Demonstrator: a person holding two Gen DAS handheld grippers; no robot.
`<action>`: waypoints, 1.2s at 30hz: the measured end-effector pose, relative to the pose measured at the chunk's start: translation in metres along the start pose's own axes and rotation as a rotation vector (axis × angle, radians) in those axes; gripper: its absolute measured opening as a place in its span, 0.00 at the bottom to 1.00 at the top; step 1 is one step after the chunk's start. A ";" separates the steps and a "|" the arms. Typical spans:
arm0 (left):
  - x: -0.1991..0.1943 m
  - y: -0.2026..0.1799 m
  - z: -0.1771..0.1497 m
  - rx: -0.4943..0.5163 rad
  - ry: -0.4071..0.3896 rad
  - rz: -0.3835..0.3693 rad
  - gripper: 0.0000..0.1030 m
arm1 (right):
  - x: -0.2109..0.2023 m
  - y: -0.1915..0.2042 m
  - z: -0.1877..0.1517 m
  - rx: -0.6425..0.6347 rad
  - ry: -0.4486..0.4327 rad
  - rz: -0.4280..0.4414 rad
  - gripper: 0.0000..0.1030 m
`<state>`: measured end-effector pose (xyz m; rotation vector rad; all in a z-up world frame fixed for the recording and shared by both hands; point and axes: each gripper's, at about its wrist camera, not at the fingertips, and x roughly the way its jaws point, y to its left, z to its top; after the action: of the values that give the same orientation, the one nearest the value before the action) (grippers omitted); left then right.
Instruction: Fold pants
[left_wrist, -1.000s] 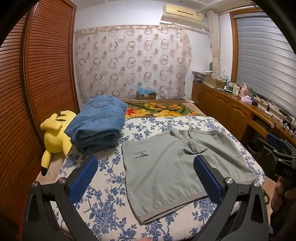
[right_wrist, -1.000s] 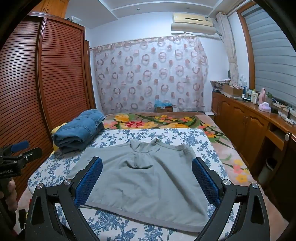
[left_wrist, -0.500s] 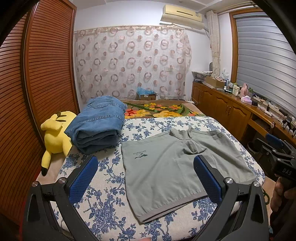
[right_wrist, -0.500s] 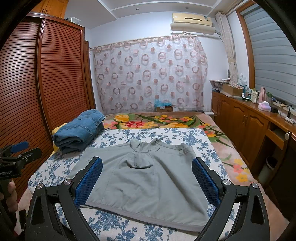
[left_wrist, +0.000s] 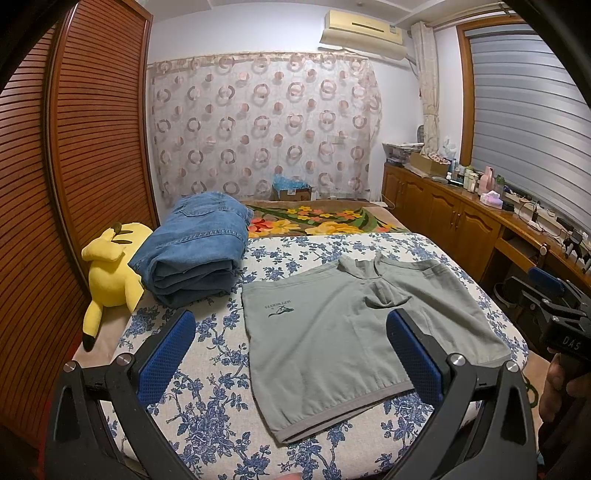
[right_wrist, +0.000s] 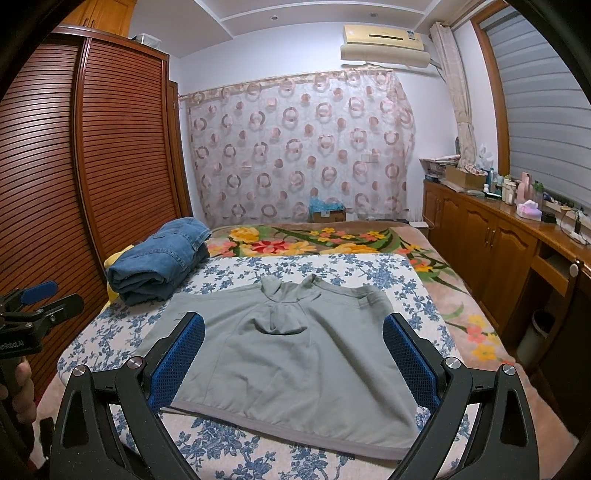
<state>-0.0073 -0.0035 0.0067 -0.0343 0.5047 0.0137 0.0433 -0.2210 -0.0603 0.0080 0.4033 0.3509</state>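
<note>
currently the grey pants (left_wrist: 343, 343) are lying flat on the floral bedspread (left_wrist: 207, 413), unfolded; left gripper (left_wrist: 291, 354) and right gripper (right_wrist: 293, 356) are hovering wide open, holding nothing. next move, likely: gripping the near hem.

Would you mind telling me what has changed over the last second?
Nothing has visibly changed. Both the left gripper and the right gripper hover open above the grey shorts, which lie flat and untouched on the bed beside the folded jeans.
</note>
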 end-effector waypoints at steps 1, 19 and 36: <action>0.000 0.000 0.000 0.000 0.000 0.000 1.00 | 0.001 0.000 0.000 0.000 0.001 0.000 0.95; -0.002 -0.001 0.000 0.002 -0.003 0.000 1.00 | 0.001 0.002 0.000 0.000 -0.002 0.005 0.95; -0.001 -0.001 -0.001 0.003 -0.007 0.001 1.00 | 0.002 0.001 0.000 0.000 -0.003 0.006 0.95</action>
<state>-0.0088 -0.0047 0.0065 -0.0312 0.4980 0.0141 0.0444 -0.2191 -0.0611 0.0099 0.4003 0.3571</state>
